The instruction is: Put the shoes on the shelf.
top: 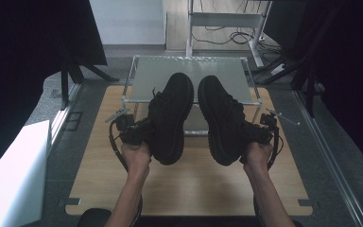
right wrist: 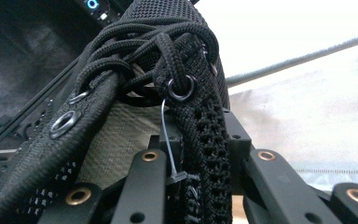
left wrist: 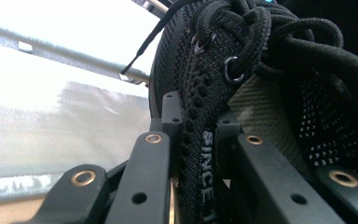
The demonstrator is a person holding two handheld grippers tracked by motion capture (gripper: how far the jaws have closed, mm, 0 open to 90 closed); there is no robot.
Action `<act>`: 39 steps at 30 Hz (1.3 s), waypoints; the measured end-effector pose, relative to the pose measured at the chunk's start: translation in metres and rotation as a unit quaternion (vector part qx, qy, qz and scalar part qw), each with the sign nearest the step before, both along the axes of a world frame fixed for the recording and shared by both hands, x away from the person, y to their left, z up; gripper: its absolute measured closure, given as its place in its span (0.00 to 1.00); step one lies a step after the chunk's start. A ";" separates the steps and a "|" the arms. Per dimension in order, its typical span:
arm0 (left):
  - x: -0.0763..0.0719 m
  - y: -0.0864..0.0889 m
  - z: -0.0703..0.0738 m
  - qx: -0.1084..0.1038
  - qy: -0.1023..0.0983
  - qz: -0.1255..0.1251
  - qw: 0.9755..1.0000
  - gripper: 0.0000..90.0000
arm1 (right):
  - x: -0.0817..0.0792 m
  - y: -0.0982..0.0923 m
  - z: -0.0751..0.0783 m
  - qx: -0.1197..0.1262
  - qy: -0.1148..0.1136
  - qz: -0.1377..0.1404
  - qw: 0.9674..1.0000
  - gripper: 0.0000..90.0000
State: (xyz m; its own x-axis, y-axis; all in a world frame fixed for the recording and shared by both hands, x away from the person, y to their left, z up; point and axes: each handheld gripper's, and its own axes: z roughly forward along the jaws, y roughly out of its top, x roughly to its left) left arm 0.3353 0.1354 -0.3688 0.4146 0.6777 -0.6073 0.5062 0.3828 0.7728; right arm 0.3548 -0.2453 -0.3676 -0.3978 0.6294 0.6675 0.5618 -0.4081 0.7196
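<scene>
Two black lace-up shoes are held up above the wooden table [top: 189,184], soles facing the camera in the high view. My left gripper [top: 131,132] is shut on the left shoe [top: 170,116] at its collar edge; the left gripper view has that knit edge [left wrist: 200,154] pinched between the jaws, with laces [left wrist: 256,28] above. My right gripper [top: 260,132] is shut on the right shoe [top: 222,118]. Its eyelet strip [right wrist: 200,140] is clamped between the jaws in the right gripper view, below the knotted laces [right wrist: 144,42].
A low metal rack with a grey shelf [top: 146,75] stands at the table's far side, just behind the shoes. A white box [top: 14,175] sits to the left of the table. Black curtains hang on both sides. Cables [top: 227,38] lie on the floor behind.
</scene>
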 end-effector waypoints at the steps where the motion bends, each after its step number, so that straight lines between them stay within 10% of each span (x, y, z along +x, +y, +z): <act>1: 0.002 0.000 0.002 0.001 0.001 0.002 1.000 0.89 | 0.002 0.001 0.001 0.000 0.001 -0.002 1.000 0.85; 39: 0.103 -0.025 0.054 0.041 0.037 0.088 0.995 0.88 | 0.102 0.033 0.050 -0.031 0.028 -0.081 0.996 0.85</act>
State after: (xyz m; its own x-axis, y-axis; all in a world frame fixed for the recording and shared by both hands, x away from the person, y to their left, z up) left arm 0.4380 0.1105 -0.3148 0.2416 0.7839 -0.5720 0.4945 0.4078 0.7676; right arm 0.4565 -0.2125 -0.3173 -0.2516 0.7233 0.6431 0.5323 -0.4515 0.7161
